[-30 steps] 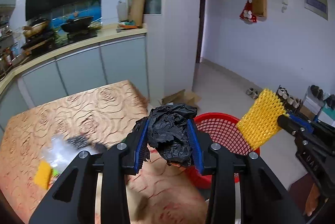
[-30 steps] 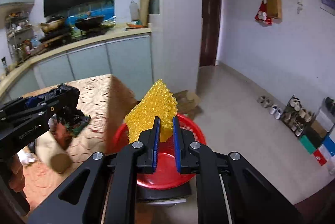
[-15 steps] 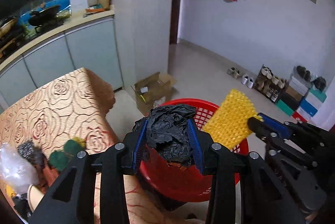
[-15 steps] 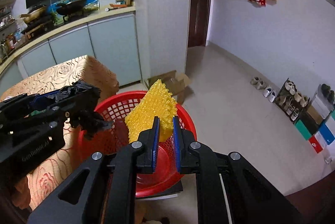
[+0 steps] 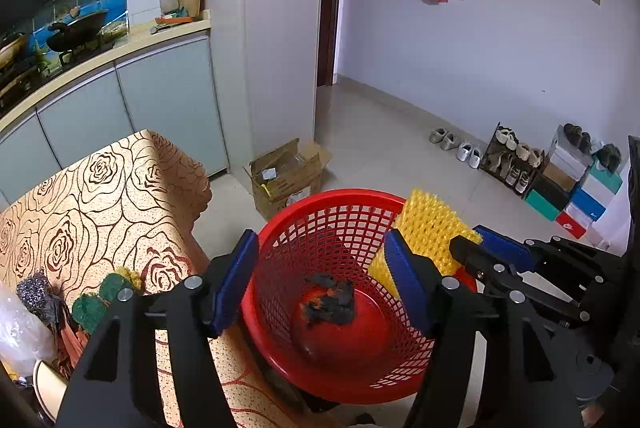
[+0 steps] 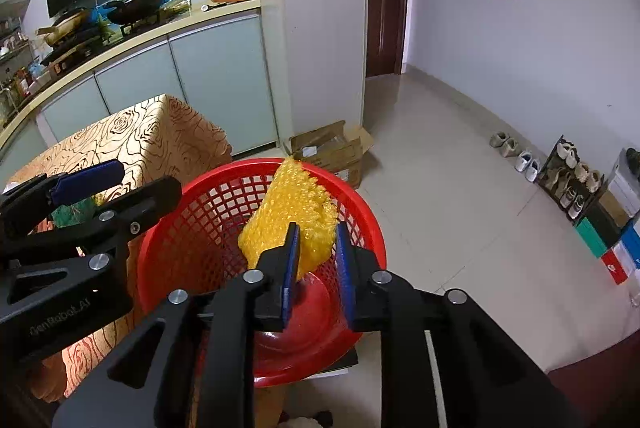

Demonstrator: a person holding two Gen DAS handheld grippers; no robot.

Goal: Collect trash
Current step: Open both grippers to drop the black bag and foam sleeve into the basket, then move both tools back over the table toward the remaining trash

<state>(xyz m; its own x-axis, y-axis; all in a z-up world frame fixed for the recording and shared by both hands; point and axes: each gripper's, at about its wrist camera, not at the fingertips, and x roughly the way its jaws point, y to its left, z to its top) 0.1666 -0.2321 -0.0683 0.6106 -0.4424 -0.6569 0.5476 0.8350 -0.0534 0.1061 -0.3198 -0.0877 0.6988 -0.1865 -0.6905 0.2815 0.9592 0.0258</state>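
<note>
Left gripper (image 5: pixel 320 278): jaws spread wide and holding nothing, poised over the red basket (image 5: pixel 404 374).
Right gripper (image 6: pixel 316 256): jaws parted a little around the lower edge of the yellow foam net (image 6: pixel 290 226); one pad touches it, the other shows a gap, so the grip looks loosened rather than clenched.
Black plastic wad (image 5: pixel 330 302): lies crumpled on the solid bottom of the basket.
Yellow foam net: stands tilted against the inside of the basket wall, its top above the rim.
Red basket: open-mesh plastic, sits off the table's near corner, below the level of the table (image 5: pixel 100 195).
Handling, foam net: judged very light, soft and springy; it squashes under a pinch. Best taken by an edge.
Handling, black wad: judged feather-light and limp; a pinch anywhere on the bunch should hold.
Remaining trash: clear plastic bag (image 5: pixel 20 332) and green scraps (image 5: pixel 100 298) at the table's near edge.
</note>
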